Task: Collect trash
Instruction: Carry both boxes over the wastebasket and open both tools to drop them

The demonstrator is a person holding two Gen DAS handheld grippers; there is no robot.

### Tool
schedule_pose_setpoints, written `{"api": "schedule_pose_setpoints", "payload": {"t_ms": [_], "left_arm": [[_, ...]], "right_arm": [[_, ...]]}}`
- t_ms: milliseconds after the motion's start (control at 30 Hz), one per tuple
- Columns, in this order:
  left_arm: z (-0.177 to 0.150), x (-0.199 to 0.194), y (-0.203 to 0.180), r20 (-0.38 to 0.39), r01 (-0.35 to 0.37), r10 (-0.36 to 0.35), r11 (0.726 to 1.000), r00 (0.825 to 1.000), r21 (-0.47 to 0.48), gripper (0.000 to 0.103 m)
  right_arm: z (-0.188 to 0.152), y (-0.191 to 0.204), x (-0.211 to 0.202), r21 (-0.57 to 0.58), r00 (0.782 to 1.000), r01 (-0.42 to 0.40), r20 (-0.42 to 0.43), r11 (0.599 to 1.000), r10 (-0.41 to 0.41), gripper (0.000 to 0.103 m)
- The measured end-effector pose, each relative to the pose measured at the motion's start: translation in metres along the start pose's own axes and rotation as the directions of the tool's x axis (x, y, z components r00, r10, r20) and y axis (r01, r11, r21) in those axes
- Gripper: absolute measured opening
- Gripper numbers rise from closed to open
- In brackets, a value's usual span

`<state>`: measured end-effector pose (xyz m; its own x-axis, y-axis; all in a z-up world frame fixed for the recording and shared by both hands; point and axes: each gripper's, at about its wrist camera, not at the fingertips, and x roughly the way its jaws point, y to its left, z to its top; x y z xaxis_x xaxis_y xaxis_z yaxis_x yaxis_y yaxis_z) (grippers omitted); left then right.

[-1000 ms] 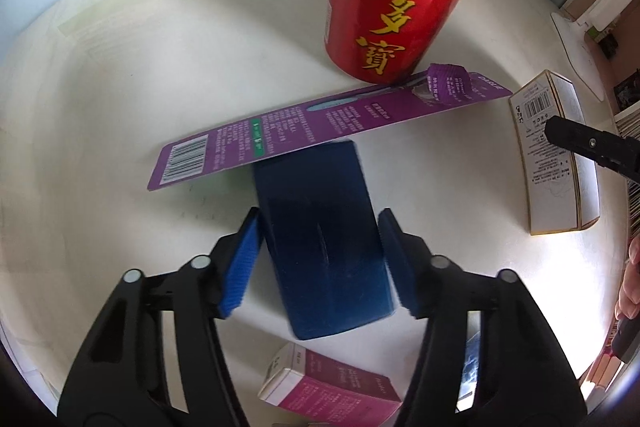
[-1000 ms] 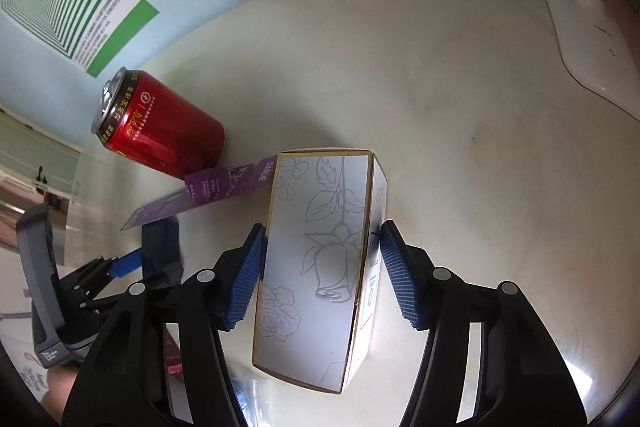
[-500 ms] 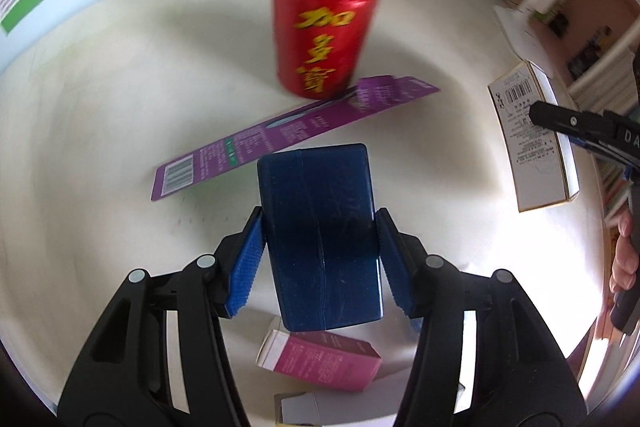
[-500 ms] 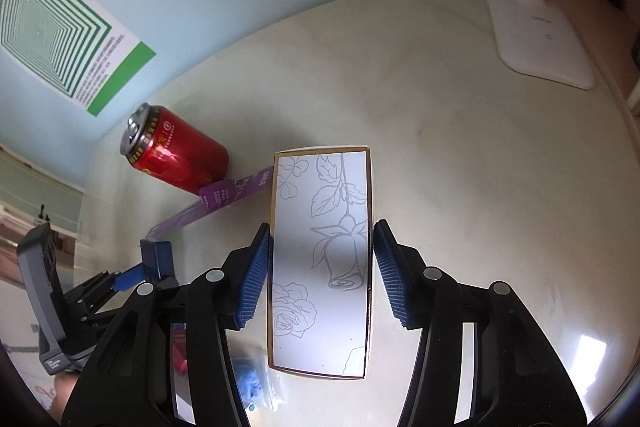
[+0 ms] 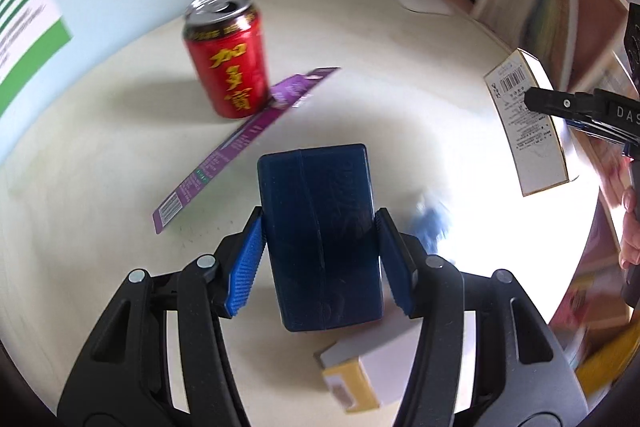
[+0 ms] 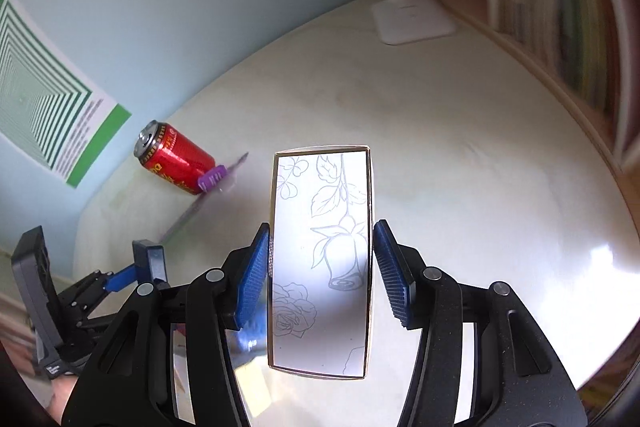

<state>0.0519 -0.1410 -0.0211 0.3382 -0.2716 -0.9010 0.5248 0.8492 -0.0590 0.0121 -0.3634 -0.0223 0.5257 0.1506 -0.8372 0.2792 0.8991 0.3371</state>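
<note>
My left gripper (image 5: 319,247) is shut on a dark blue box (image 5: 316,187), held clear above the cream table (image 5: 100,147). My right gripper (image 6: 322,239) is shut on a white box with a rose drawing (image 6: 320,211), also off the table. In the left wrist view that white box (image 5: 524,123) hangs at the far right. The right wrist view shows the blue box (image 6: 150,261) at the lower left. A red drink can (image 5: 228,59) stands upright near the wall, and a long purple card (image 5: 240,143) leans against its base.
A white and yellow carton (image 5: 360,371) and a crumpled blue scrap (image 5: 432,223) lie on the table below my left gripper. A white lamp base (image 6: 412,19) stands at the back right beside a bookshelf (image 6: 560,7). A green striped poster (image 6: 48,87) hangs on the wall.
Both grippers have risen from the table with their boxes and rolled. The can and purple card look smaller and farther. The pink box below the left gripper has left the view.
</note>
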Motion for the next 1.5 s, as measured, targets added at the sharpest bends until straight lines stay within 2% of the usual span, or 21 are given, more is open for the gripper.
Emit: {"api": "schedule_pose_setpoints", "payload": {"t_ms": [167, 333, 567, 733, 900, 1167, 1300, 1500], "left_arm": [[-0.014, -0.012, -0.032, -0.007, 0.085, -0.085, 0.985, 0.996, 0.153, 0.052], [-0.036, -0.031, -0.080, -0.030, 0.177, -0.177, 0.930, 0.984, 0.321, 0.052], [-0.080, -0.038, -0.170, -0.110, 0.297, -0.281, 0.809, 0.953, 0.507, 0.052], [-0.134, -0.041, -0.235, -0.201, 0.366, -0.309, 0.705, 0.929, 0.607, 0.052], [-0.191, -0.039, -0.288, -0.277, 0.401, -0.292, 0.604, 0.915, 0.689, 0.052], [-0.258, -0.018, -0.347, -0.364, 0.433, -0.234, 0.485, 0.901, 0.760, 0.052], [-0.288, 0.004, -0.369, -0.422, 0.458, -0.184, 0.456, 0.888, 0.763, 0.052], [-0.324, 0.037, -0.392, -0.454, 0.459, -0.117, 0.414, 0.883, 0.786, 0.052]], "right_arm": [[-0.068, -0.027, -0.051, 0.157, 0.993, 0.087, 0.063, 0.984, -0.098, 0.052], [-0.138, -0.062, -0.100, 0.314, 0.977, 0.152, 0.093, 0.937, -0.189, 0.052], [-0.234, -0.100, -0.165, 0.496, 0.946, 0.208, 0.117, 0.843, -0.303, 0.052], [-0.308, -0.128, -0.199, 0.617, 0.933, 0.210, 0.107, 0.759, -0.345, 0.053], [-0.377, -0.149, -0.221, 0.706, 0.925, 0.206, 0.086, 0.677, -0.371, 0.053], [-0.467, -0.179, -0.230, 0.806, 0.927, 0.178, 0.055, 0.565, -0.371, 0.053], [-0.498, -0.194, -0.221, 0.841, 0.936, 0.158, 0.040, 0.517, -0.350, 0.053], [-0.528, -0.213, -0.203, 0.875, 0.948, 0.139, 0.018, 0.465, -0.318, 0.053]]}}
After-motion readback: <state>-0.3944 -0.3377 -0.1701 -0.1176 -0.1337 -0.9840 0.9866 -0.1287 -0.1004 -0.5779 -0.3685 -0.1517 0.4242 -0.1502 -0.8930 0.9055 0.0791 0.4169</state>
